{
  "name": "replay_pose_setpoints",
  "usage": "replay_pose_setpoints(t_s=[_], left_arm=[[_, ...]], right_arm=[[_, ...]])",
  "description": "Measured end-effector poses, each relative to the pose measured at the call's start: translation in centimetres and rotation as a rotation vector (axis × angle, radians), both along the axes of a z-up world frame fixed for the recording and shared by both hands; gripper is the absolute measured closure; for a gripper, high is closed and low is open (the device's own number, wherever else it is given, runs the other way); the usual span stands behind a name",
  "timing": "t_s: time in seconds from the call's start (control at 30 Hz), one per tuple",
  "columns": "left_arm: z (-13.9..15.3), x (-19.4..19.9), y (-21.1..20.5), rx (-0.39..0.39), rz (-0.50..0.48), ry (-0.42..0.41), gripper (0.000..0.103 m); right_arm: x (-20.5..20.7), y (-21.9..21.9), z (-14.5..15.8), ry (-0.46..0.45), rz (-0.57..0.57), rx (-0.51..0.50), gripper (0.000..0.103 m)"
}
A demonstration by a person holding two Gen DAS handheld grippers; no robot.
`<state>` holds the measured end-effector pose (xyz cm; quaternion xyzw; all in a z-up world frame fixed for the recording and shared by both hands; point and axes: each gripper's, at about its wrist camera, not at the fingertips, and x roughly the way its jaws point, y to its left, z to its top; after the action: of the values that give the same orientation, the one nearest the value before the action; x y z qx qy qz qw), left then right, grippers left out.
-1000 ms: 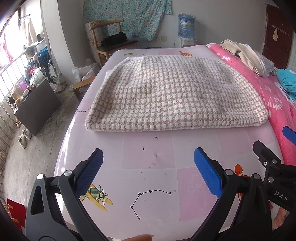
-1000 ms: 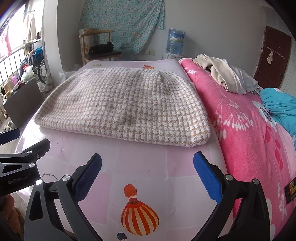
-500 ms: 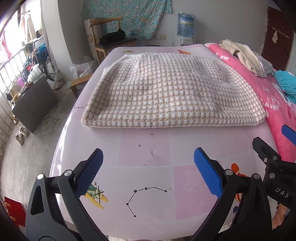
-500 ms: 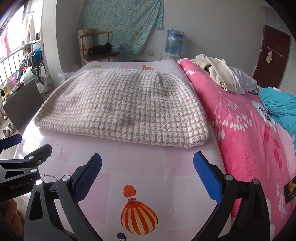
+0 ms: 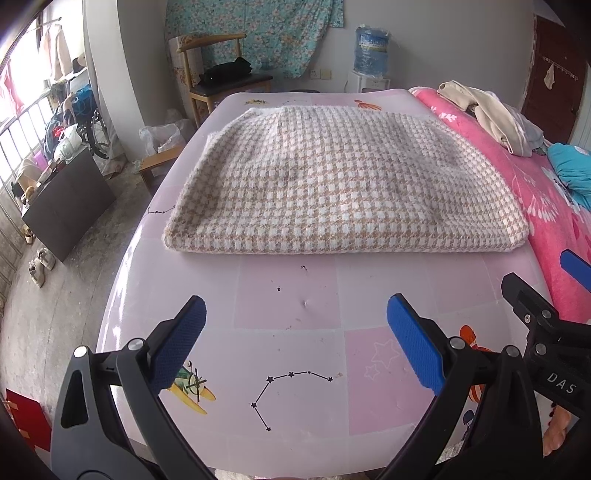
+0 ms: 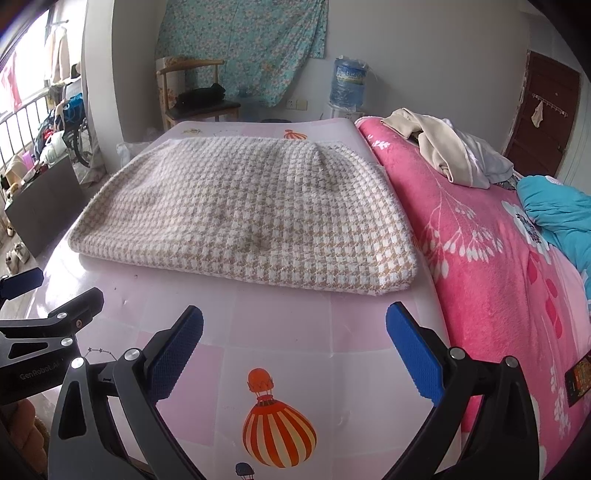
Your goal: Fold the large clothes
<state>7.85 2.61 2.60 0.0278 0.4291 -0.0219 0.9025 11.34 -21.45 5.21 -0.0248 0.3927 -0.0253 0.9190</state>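
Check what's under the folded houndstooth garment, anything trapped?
The folded houndstooth garment lies flat on the pink patterned sheet, which shows around its near, left and far edges. Its right edge meets the pink floral blanket. Anything beneath or between its layers is covered.

A lived-in bedroom at home: pink floral fleece blanket point(image 6: 491, 258) across the bed, wooden chair point(image 5: 218, 74) against the wall, blue water-dispenser bottle point(image 6: 349, 86), floral teal wall cloth point(image 5: 255, 26).

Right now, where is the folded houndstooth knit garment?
In both views, the folded beige-and-white houndstooth knit garment lies on the pink mat, beside the pink floral blanket.
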Motion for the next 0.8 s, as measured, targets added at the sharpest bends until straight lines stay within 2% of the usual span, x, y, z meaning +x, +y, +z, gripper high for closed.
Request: replay_pose_setpoints(t_s=[0.8], left_arm=[[-0.06, 0.00, -0.04, -0.006, 0.002, 0.002, 0.008]], right_arm=[[0.28, -0.05, -0.01, 0.005, 0.007, -0.005, 0.006]])
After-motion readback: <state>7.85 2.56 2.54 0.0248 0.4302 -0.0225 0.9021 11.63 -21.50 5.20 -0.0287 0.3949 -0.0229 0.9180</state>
